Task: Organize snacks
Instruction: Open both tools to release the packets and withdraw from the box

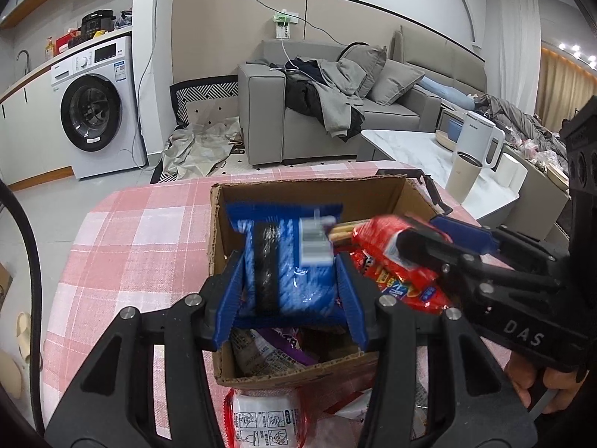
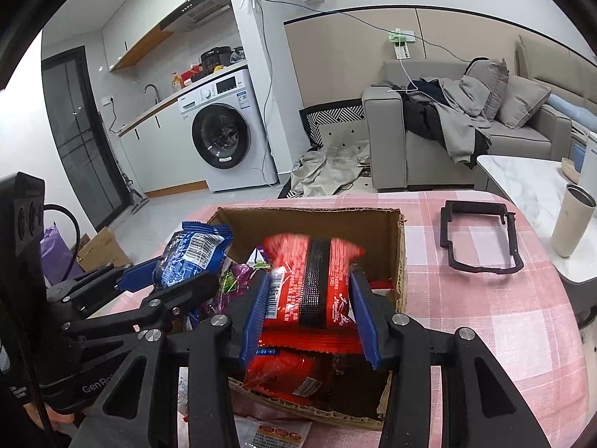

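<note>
An open cardboard box (image 1: 309,190) (image 2: 309,220) stands on the pink checked tablecloth (image 1: 141,246). My left gripper (image 1: 289,261) (image 2: 183,272) is shut on a blue snack packet (image 1: 291,280) (image 2: 194,254), which hangs over the left part of the box. My right gripper (image 2: 310,276) (image 1: 429,235) is closed on a red snack packet (image 2: 309,287) (image 1: 388,261), held above the right part of the box. Inside lie a purple packet (image 1: 283,343) and another red packet (image 2: 283,369). Both held packets look blurred at their far ends.
A white and red packet (image 1: 265,418) lies in front of the box, near me. A black plastic frame (image 2: 477,239) rests on the cloth to the right. Beyond the table edge stand a beige tumbler (image 2: 571,220) and a white kettle (image 1: 481,138) on a marble side table.
</note>
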`<state>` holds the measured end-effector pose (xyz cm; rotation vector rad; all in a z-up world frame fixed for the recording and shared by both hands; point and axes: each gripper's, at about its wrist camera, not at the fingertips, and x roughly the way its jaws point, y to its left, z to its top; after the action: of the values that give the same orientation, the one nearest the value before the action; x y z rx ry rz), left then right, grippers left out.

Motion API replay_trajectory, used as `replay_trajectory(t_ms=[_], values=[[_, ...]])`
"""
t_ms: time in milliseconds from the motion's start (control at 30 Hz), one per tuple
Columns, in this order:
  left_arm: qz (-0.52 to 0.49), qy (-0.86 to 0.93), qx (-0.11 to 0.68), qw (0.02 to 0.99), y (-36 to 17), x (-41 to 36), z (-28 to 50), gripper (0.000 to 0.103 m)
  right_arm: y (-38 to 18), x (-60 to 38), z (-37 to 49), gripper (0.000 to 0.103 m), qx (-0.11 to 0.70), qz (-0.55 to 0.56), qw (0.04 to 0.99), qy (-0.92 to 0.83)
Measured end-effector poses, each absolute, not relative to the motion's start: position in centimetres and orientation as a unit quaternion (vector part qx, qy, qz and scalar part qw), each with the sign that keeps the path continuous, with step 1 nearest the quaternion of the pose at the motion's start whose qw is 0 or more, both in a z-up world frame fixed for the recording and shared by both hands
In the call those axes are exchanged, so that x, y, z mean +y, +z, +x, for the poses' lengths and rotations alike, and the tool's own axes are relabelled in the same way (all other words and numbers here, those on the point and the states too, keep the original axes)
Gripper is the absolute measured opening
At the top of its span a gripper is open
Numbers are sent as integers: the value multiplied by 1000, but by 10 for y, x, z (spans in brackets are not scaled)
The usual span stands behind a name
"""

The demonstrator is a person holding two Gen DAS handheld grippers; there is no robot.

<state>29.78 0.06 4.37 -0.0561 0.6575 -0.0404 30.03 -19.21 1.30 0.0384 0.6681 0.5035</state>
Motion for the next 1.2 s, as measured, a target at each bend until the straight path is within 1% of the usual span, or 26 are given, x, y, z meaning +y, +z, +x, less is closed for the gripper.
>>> replay_trajectory(t_ms=[33,67,100,133,167,200,233,300,367,433,600,800,1200], values=[[-27,-18,325,945,44,2,297,51,15,-193,299,53,321,18,914,246],[-28,-21,325,945,44,3,296,54,17,-195,297,55,319,15,915,247],[-30,-23,326,945,45,3,294,63,19,-196,295,60,317,12,915,249],[-31,-22,326,945,46,5,292,70,21,-199,293,68,314,10,916,250],[-32,-20,323,946,48,5,288,73,23,-202,289,71,311,10,917,248],[-32,-20,322,946,49,6,285,80,25,-205,287,82,310,11,918,248],[-34,-20,320,947,51,7,281,82,27,-209,284,92,309,13,918,249],[-36,-21,318,947,54,8,273,84,29,-215,277,98,308,16,917,253],[-33,-15,319,947,58,7,264,90,29,-220,271,99,315,17,914,254],[-31,-10,311,950,61,8,253,102,28,-222,266,102,328,17,911,251],[-30,-6,303,952,69,8,226,102,24,-223,250,103,336,7,911,240],[-29,3,301,953,70,12,194,102,18,-226,230,103,342,21,908,239],[-40,35,321,946,52,34,151,102,-10,-228,213,103,387,19,893,230]])
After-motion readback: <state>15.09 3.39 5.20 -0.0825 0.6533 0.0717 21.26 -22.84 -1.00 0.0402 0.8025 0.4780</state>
